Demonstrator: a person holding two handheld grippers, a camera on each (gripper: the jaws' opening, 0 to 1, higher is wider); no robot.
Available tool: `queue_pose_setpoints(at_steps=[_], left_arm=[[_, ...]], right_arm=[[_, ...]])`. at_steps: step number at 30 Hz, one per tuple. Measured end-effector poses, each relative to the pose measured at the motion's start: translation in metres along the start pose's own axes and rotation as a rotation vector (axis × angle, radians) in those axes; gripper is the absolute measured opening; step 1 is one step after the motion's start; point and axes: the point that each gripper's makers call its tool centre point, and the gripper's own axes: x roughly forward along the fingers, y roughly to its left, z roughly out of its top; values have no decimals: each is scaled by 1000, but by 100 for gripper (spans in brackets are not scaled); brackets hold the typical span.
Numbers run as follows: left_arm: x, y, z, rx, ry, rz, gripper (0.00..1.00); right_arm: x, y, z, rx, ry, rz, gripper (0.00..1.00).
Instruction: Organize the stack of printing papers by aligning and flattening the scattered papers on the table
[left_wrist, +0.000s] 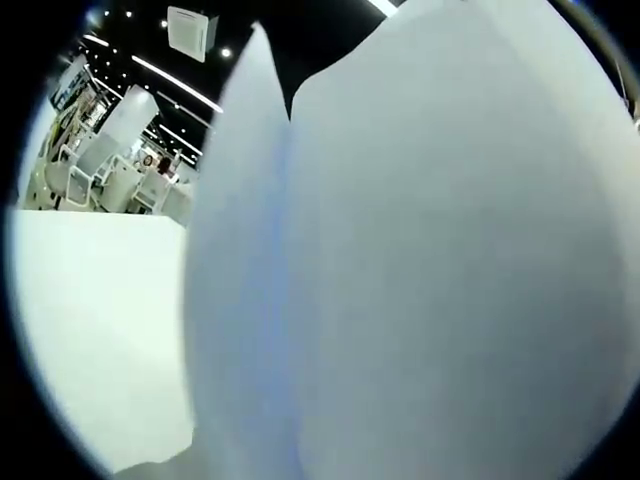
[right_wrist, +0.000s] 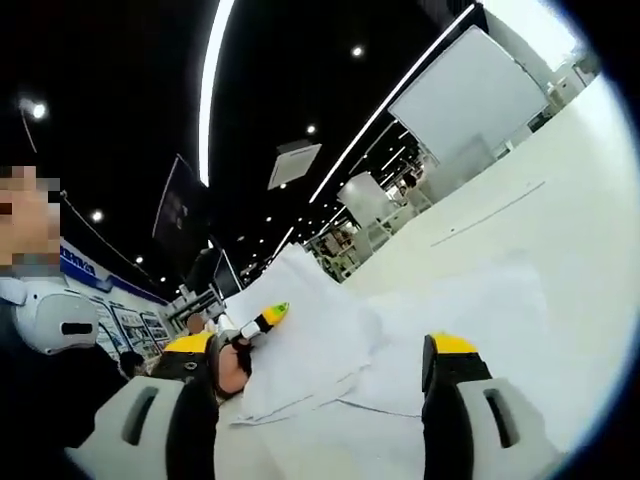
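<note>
Both claws: right (right_wrist: 330, 385) parted, left (right_wrist: 262, 320) lifting papers (right_wrist: 310, 350).

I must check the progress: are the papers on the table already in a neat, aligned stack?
No. In the right gripper view the papers lie fanned and partly lifted on the table, edges not matching.

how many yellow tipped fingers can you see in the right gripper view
3: the right gripper's own two fingers rise bottom left and bottom right; a third yellow-green tip, on the other gripper, rests against the raised papers. Its partner may be hidden.
</note>
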Motion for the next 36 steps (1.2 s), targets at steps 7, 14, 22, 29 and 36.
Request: queue_pose_setpoints(at_steps=[7,14,22,29,36], left_arm=[[0,0,0,-2,0,0,7],[0,0,0,-1,1,1,7],[0,0,0,-7,-2,1,7],[0,-1,0,-9,-3,0,7],[0,-1,0,-13,-3,0,7]], right_arm=[[-11,5,0,-26,-5,5,79],[-20,7,0,-41,-5,5,79],[-31,3,3,-43,-16,-16,79],[-33,7,-1,-83,5,-12,79],[-29,8,-8,-115,45,-12,79]])
